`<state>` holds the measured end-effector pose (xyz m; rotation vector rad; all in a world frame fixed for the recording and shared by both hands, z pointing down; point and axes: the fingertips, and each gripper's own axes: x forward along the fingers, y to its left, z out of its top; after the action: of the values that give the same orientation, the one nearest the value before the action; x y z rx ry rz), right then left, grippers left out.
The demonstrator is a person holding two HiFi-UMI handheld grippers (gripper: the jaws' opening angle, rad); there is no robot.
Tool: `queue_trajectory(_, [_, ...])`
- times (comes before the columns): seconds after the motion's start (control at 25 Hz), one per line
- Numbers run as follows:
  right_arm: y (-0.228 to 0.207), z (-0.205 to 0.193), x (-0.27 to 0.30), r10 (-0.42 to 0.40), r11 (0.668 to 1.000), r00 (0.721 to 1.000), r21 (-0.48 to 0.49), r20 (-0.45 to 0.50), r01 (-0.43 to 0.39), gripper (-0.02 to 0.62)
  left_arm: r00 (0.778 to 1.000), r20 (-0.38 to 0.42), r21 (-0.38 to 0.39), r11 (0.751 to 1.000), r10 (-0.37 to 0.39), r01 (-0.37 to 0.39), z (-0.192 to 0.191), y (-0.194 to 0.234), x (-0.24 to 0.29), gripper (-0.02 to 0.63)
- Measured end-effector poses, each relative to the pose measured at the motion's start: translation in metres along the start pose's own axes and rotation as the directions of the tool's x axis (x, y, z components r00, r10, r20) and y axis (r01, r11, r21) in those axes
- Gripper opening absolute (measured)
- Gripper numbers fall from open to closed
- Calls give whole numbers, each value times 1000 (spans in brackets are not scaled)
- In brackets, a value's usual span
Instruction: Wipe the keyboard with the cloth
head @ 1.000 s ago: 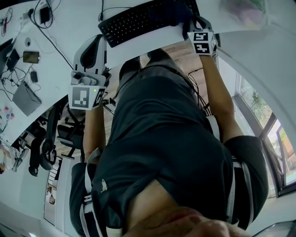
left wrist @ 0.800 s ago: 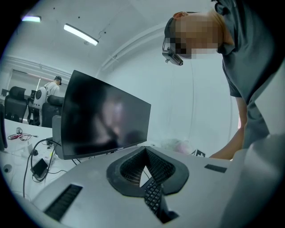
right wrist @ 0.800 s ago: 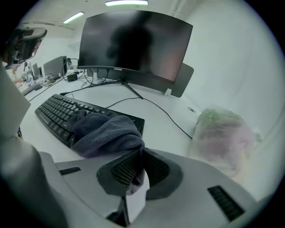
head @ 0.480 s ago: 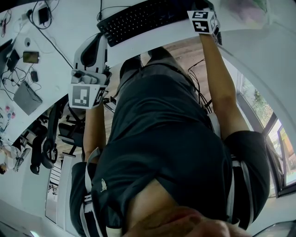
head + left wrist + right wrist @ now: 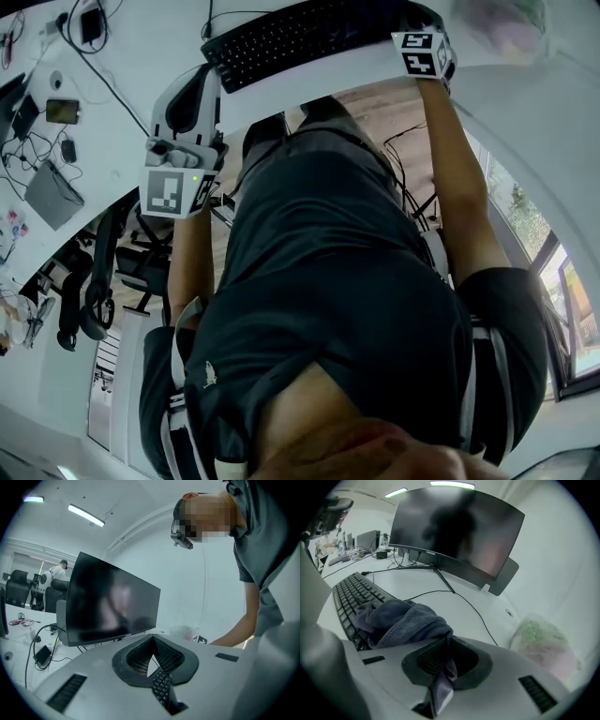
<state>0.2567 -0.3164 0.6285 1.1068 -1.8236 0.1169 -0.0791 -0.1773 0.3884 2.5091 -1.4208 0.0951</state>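
Jaws of the right gripper [image 5: 449, 641] stay clenched on the cloth [image 5: 401, 623], now dragged to the right end of the keyboard [image 5: 349, 595], so one wiping pass appears complete; the left gripper [image 5: 152, 654] stands closed, empty.

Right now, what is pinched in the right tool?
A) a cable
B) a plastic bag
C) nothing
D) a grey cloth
D: the right tool is shut on the cloth, whose bunched end rests on the keyboard.
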Motion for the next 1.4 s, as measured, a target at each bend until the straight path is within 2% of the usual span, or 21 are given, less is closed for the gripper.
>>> queue_trajectory(0.16, [-15,31,28,-26,999,1000,-43,7,26,31,1000,-4,1,1000,-8,8,0,1,0,3])
queue_trajectory(0.28, [-4,47,30,-18,994,1000,-105,18,20,32,1000,1,1,1000,-3,3,0,4,-1,3])
queue_trajectory(0.56, [90,81,1,81,977,992,-207,92,-60,31,1000,7,-15,1000,25,-25,-3,17,-16,3])
queue_trajectory(0.92, [206,146,-17,243,930,956,-318,164,-182,31,998,21,-29,998,54,-53,-1,35,-36,3])
queue_trajectory(1.04, [240,163,-23,299,906,938,-361,174,-222,31,998,22,-36,997,66,-65,-4,45,-46,3])
queue_trajectory(1.2, [290,182,-36,378,857,907,-440,187,-266,31,996,30,-42,996,81,-80,-5,55,-58,4])
queue_trajectory(1.4, [331,195,-46,434,821,882,-485,186,-301,31,995,41,-47,995,92,-91,-4,65,-69,3])
